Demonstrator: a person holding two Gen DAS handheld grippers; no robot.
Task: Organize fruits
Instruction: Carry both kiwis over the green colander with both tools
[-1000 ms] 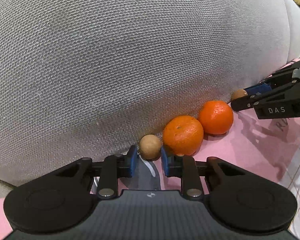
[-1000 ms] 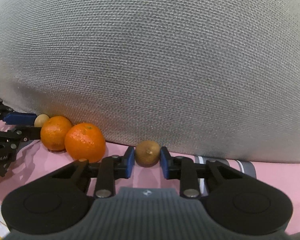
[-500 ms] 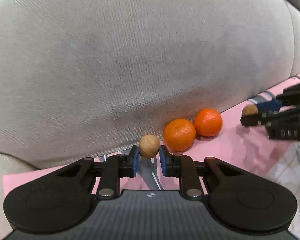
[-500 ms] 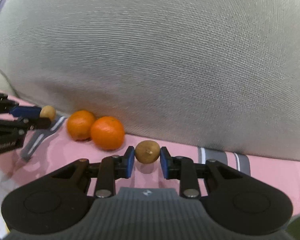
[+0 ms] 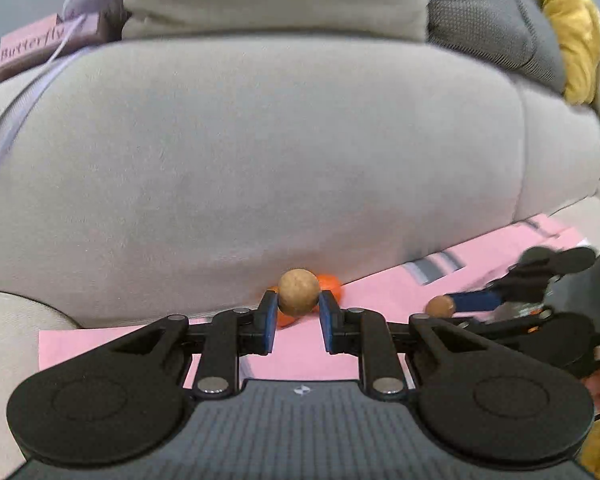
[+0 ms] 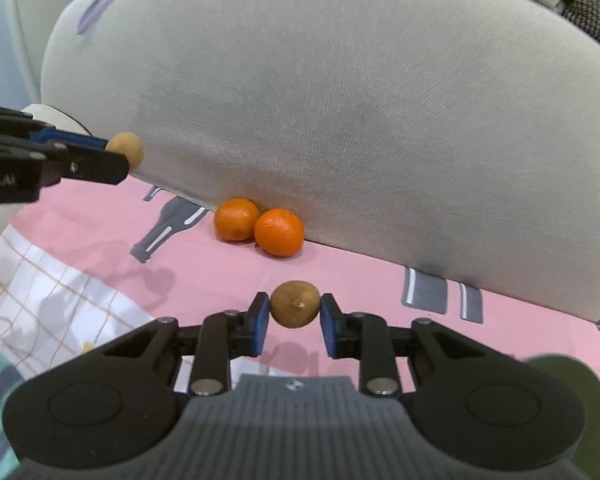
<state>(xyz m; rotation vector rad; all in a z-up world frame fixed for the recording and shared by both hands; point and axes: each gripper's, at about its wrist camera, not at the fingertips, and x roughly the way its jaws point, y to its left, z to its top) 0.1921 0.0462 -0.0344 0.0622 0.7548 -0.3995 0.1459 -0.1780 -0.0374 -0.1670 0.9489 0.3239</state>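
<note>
My left gripper [image 5: 299, 312] is shut on a small round tan fruit [image 5: 299, 292], held above the pink cloth [image 5: 380, 300]; this gripper and its fruit [image 6: 126, 149] also show at the left of the right wrist view. My right gripper [image 6: 294, 316] is shut on a small brown fruit [image 6: 295, 309], lifted off the cloth; it also shows in the left wrist view [image 5: 440, 306]. Two oranges [image 6: 237, 219] [image 6: 279, 232] lie side by side on the cloth against the grey cushion [image 6: 340, 100], beyond both grippers. In the left wrist view they are mostly hidden behind the held fruit.
The large grey cushion [image 5: 260, 152] fills the background, with a yellow cushion [image 5: 572, 32] and a pink box [image 5: 32, 48] behind it. A checked white cloth [image 6: 40, 292] lies at the lower left of the right wrist view.
Both grippers have lifted and pulled back from the cushion, each carrying its small fruit. The two oranges stay where they were and look smaller and farther away.
</note>
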